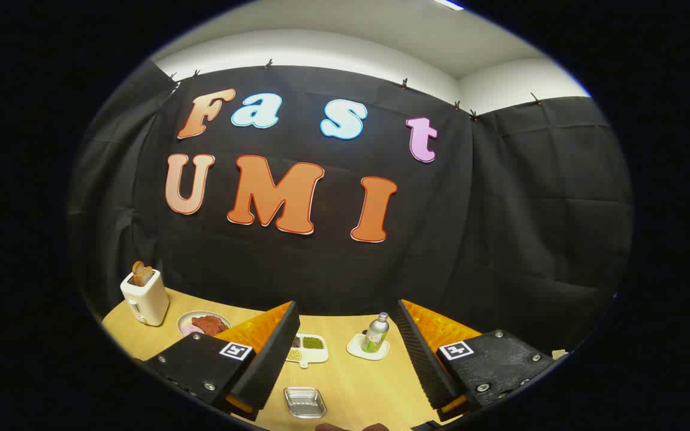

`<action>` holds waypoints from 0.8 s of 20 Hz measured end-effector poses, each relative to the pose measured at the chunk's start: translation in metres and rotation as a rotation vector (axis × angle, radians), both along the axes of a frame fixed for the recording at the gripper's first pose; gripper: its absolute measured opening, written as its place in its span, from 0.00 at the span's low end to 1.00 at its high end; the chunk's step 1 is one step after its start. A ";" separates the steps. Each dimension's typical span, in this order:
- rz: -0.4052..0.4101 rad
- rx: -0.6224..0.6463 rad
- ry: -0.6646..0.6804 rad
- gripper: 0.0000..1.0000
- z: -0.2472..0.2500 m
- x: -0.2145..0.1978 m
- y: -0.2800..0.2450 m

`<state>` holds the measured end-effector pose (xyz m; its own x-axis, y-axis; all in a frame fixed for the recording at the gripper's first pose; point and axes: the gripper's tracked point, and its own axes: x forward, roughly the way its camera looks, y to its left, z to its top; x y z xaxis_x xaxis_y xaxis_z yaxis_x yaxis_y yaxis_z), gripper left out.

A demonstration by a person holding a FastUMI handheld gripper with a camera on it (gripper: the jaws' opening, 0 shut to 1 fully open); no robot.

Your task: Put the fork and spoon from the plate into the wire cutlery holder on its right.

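Wooden tabletop point(357, 383) spreads below our gripper point(345, 353), whose fingers stand wide apart and hold nothing. Between them lie a small shiny metal tray point(305, 401), a white divided dish of spices point(309, 348) and a silver bottle with a green label on a white coaster point(375, 333). A white toaster point(145, 297) and a plate of reddish food point(203, 324) sit beyond the left finger. We cannot see fork, spoon or wire holder from here. We expect slim, stiff, slippery metal; we would pinch each handle mid-length.
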<state>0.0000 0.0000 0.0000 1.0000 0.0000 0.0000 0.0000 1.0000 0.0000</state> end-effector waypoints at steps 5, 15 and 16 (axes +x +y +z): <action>-0.026 0.026 0.024 0.97 -0.009 -0.003 -0.012; 0.026 0.030 0.026 0.97 -0.012 0.005 0.008; 0.036 0.030 0.025 0.98 -0.012 0.006 0.012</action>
<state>0.0060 0.0118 -0.0115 0.9990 0.0364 -0.0242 -0.0356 0.9989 0.0302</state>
